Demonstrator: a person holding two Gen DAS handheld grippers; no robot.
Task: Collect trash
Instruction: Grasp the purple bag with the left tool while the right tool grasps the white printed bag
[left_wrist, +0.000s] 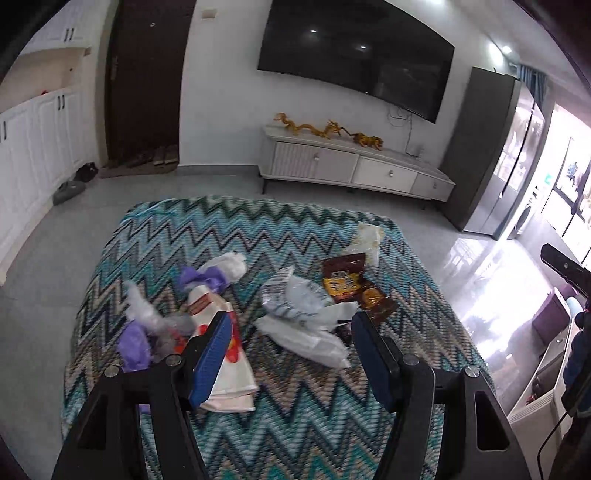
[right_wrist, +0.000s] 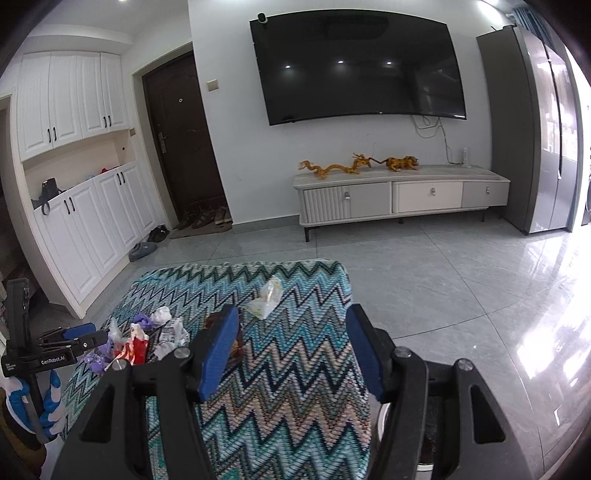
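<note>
On the zigzag-patterned cloth (left_wrist: 280, 236), scattered trash: white crumpled bag (left_wrist: 295, 306), brown snack wrapper (left_wrist: 351, 284), purple wrapper (left_wrist: 199, 277), left gripper (left_wrist: 291, 354) jaws apart, empty, right gripper (right_wrist: 291, 354) likewise parted, nothing between.

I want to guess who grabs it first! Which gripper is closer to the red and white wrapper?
Left. The left gripper hangs right over the red and white wrapper, one of its fingers overlapping it. The right gripper is off to the side, apart from it.
</note>
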